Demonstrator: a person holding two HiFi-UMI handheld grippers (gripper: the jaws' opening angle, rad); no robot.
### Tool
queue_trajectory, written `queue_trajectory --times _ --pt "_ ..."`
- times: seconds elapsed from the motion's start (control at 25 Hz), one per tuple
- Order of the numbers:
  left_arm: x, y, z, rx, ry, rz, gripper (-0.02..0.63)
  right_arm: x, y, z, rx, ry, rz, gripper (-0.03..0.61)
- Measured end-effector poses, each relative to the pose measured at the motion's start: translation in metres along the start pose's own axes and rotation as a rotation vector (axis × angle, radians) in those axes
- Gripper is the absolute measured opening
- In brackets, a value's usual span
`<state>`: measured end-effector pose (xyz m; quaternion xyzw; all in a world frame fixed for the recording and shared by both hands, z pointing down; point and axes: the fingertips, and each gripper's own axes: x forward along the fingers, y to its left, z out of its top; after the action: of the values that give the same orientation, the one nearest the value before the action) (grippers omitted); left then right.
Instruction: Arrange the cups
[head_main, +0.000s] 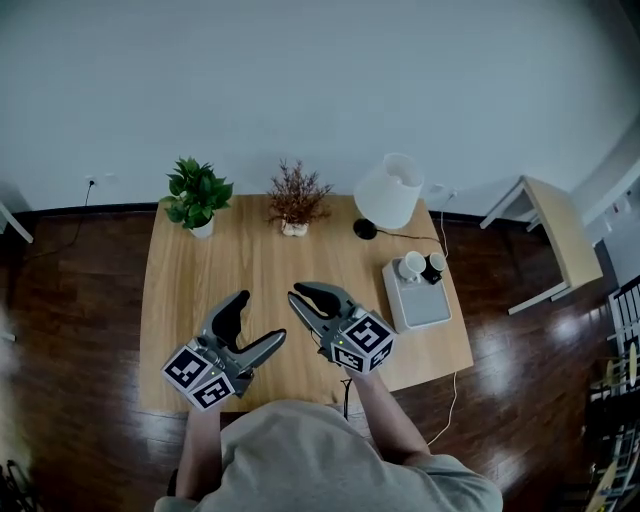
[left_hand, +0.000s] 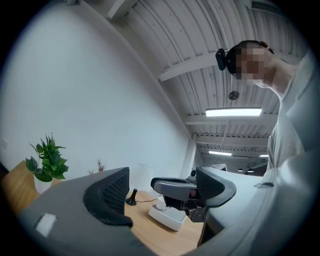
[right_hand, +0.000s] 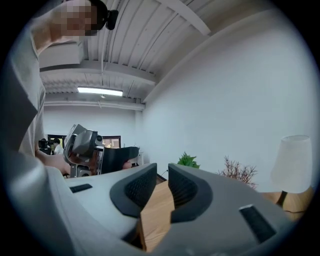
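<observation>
Head view: a white cup (head_main: 411, 265) and a dark cup (head_main: 437, 263) are shown on a tray (head_main: 420, 305) at the table's (head_main: 250, 250) right. The right gripper (head_main: 297, 292), closed and empty, and the left gripper (head_main: 262, 316), spread wide, are held nearer. A cup may be toppled by closed jaws.

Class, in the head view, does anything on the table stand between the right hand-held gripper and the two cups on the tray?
Nothing visible does. Only bare table separates the right hand-held gripper from the white cup and dark cup on the tray. The lamp stands behind the tray, off that path.
</observation>
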<state>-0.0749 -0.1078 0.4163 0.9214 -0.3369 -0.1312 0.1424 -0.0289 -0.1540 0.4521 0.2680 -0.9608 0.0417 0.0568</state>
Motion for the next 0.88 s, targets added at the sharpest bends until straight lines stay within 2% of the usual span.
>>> queue_trajectory --times 0.16,0.28,0.48,0.88 --pt "-0.0043 0.0035 0.0045 0.032 -0.013 0.018 0.41 0.0037 0.0096 0.0058 -0.011 -0.005 0.012 0.061" --pt "-0.0031 0.001 0.0044 0.057 -0.003 0.002 0.408 0.0043 0.0121 0.0079 -0.018 -0.007 0.008 0.061" --pt "0.0003 -0.0015 0.0053 0.02 -0.013 -0.042 0.408 0.0023 0.0094 0.0056 -0.013 -0.002 -0.01 0.061" --pt "0.0044 0.0005 0.0025 0.013 -0.003 -0.064 0.408 -0.0019 0.0045 0.0 -0.005 0.005 -0.039 0.061"
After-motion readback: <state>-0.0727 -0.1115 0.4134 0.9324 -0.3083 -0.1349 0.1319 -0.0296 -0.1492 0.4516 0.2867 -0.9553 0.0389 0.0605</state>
